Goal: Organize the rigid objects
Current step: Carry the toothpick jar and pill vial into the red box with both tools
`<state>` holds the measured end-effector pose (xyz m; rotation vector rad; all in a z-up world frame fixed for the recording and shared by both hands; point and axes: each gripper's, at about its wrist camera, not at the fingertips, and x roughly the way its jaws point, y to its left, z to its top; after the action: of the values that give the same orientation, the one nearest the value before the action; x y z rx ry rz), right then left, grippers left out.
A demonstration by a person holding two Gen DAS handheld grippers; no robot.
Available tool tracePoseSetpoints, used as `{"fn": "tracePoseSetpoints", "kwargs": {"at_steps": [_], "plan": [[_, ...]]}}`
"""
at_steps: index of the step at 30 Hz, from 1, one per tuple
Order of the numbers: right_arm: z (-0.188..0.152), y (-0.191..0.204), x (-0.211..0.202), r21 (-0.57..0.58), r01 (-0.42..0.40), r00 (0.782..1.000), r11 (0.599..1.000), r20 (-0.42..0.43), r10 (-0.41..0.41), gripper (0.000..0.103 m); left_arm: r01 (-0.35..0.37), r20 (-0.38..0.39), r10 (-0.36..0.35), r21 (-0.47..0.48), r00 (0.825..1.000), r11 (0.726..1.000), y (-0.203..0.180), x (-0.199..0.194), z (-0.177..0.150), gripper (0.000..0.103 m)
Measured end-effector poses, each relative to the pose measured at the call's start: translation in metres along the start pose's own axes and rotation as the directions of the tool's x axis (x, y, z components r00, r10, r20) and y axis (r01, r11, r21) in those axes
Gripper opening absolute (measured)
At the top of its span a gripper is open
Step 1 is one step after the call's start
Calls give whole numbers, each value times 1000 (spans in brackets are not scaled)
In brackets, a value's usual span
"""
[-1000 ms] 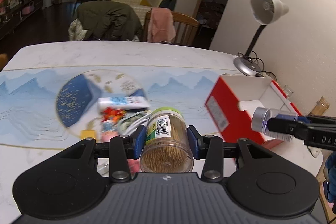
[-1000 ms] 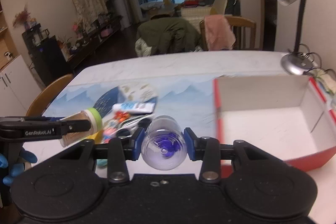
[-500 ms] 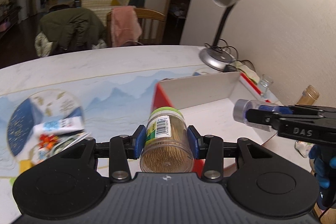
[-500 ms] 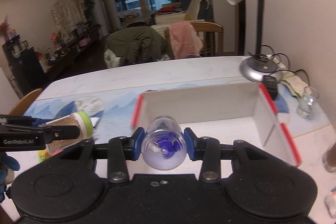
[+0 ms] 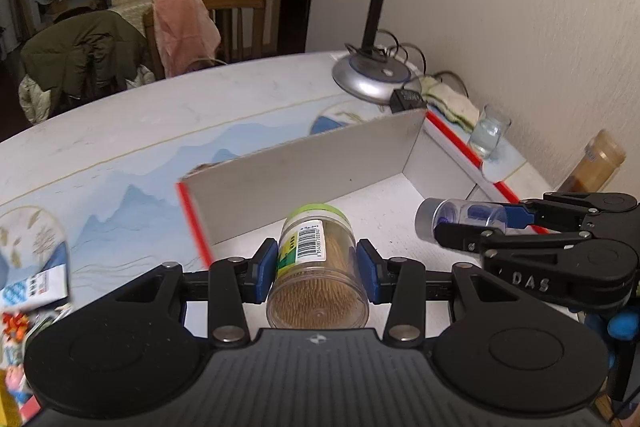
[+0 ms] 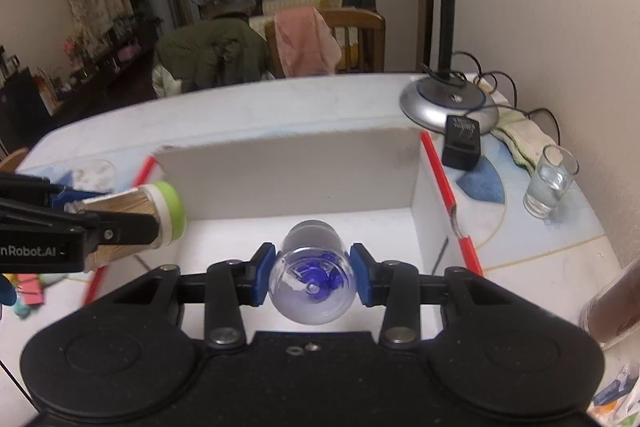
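Both carried lying lengthwise over the red-edged box (image 5: 304,163): toothpick jar (image 5: 318,267) clamped in left gripper (image 5: 317,267), clear capsule (image 6: 312,275) clamped in right gripper (image 6: 312,273), white floor directly below, right deeper in.

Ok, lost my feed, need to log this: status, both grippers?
Left gripper shut on toothpick jar. Right gripper shut on clear pin jar. Both over the open red box. Nothing blocking the box floor.
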<state>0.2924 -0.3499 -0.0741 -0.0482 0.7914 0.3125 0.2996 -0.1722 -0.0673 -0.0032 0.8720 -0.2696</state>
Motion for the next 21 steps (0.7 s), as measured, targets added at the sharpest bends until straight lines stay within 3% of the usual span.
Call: {"fn": "tracePoseSetpoints", "kwargs": {"at_steps": [8,21], "plan": [[-6,-9,34,-58,-2,993,998,-115,-5,40,-6,-113,8,21,994,1000,-16,62,8,42],[-13,-16,57,-110,-28,982,993,-186,7,40,-19,-230,33,59,973,998,-24,111,9,42]]}}
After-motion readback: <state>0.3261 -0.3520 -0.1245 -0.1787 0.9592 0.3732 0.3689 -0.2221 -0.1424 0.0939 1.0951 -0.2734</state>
